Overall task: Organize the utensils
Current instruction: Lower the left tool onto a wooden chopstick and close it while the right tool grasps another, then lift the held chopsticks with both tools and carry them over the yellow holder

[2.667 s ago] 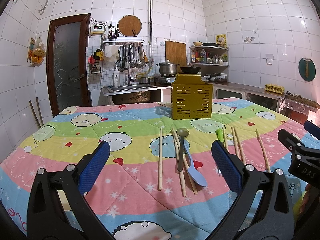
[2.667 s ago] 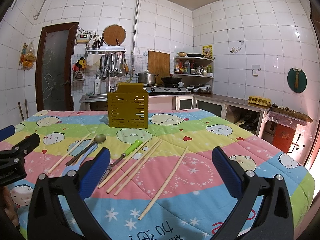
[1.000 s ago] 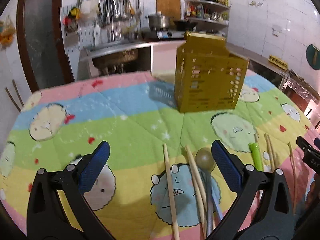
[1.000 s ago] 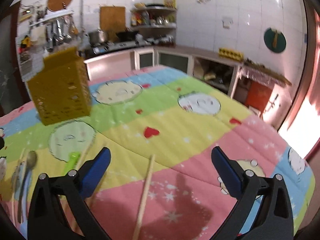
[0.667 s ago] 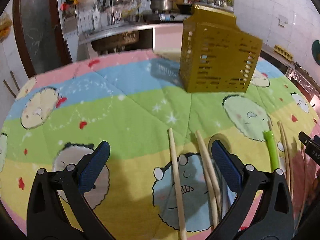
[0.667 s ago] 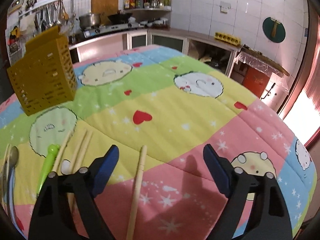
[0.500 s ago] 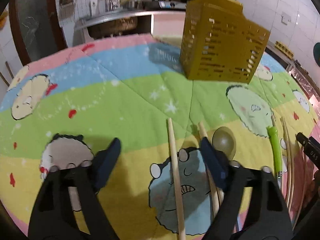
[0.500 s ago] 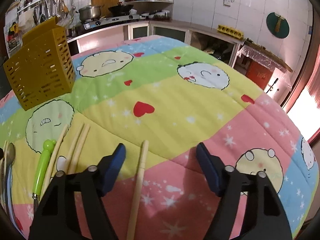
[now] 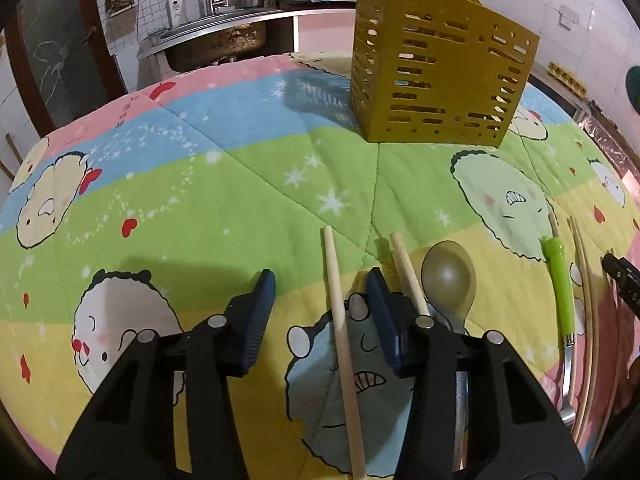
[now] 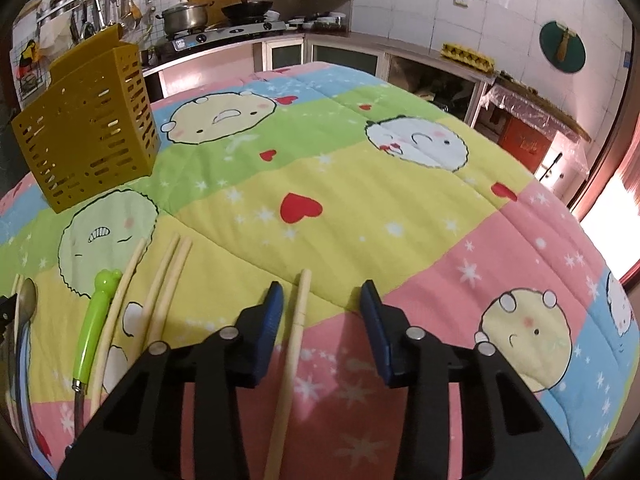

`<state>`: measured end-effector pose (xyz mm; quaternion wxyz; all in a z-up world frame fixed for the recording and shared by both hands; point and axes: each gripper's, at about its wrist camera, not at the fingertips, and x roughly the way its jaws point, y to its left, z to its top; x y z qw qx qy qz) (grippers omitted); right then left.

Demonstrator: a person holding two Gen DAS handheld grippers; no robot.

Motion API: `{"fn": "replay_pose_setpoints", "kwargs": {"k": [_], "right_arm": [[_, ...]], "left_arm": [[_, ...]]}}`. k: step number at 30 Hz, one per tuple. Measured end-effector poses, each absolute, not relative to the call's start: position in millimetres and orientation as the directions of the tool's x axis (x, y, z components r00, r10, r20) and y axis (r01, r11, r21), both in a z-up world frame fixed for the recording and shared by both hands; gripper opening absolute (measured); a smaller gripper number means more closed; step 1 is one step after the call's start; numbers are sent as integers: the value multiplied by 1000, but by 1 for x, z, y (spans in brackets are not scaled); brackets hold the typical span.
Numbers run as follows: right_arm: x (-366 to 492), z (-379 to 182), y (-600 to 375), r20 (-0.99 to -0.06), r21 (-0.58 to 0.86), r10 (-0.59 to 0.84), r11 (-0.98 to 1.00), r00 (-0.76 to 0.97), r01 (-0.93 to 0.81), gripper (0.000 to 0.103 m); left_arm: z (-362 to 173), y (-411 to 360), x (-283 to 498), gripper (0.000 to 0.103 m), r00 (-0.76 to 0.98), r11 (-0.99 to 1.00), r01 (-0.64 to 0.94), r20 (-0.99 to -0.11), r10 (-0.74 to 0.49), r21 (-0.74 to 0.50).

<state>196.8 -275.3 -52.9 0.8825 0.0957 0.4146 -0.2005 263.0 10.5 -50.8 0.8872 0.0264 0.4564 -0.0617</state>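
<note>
The utensils are all loose on the quilted cartoon cover (image 9: 240,184) of the counter, a soft padded cloth in pink, blue, green and yellow stripes with round faces, hearts and stars; the holder is a mustard-yellow plastic caddy (image 9: 436,76), boxy, slotted walls, standing upright at about 1 o'clock in the left wrist view and at 10 o'clock in the right wrist view.

Left tongs (image 9: 322,300) point steeply down at the cover, black frame with blue ribbed pads; jaws are closing with one pale wooden chopstick (image 9: 340,320) between them, round and smooth, lying lengthwise nearer the right pad; pads aren't pressing on it, so nothing gripped; a second chopstick (image 9: 406,268) sits just outside the right pad, and next to that a dull metal spoon (image 9: 450,276) bowl up; further toward 3 o'clock a glossy lime-green handled utensil (image 9: 558,284) with a metal shaft, then two more thin sticks.

Right tongs (image 10: 320,308) are the same build, tilted down too; jaws closing around a single wooden chopstick (image 10: 298,328) that lies close by the left pad, not yet clamped; at 9 o'clock are three more chopsticks (image 10: 168,284) side by side, plus the green handle (image 10: 96,324).
</note>
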Motion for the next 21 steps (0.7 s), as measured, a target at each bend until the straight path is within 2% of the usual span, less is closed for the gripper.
{"fn": "replay_pose_setpoints", "kwargs": {"k": [5, 8, 9, 12, 14, 16, 21], "right_arm": [[194, -52, -276, -781, 15, -260, 901, 568, 433, 39], [199, -52, -279, -787, 28, -247, 901, 565, 434, 29], [201, -52, -279, -789, 29, -245, 901, 564, 432, 22], [208, -53, -278, -794, 26, -237, 906, 559, 422, 10], [212, -52, -276, -793, 19, -239, 910, 560, 414, 8], [214, -51, -275, -791, 20, -237, 911, 563, 411, 7], [213, -37, -267, -771, 57, -195, 927, 607, 370, 6]], "left_arm": [[-49, 14, 267, 37, 547, 990, 136, -830, -110, -42], [-49, 13, 273, 30, 540, 991, 129, -835, -105, -42], [-48, 12, 275, 29, 539, 991, 127, -836, -103, -41], [-48, 13, 279, 22, 536, 992, 120, -838, -107, -49], [-49, 15, 279, 13, 539, 992, 115, -836, -105, -51], [-49, 16, 280, 9, 543, 993, 112, -833, -102, -49], [-47, 17, 278, 6, 558, 994, 99, -824, -97, -50]]}}
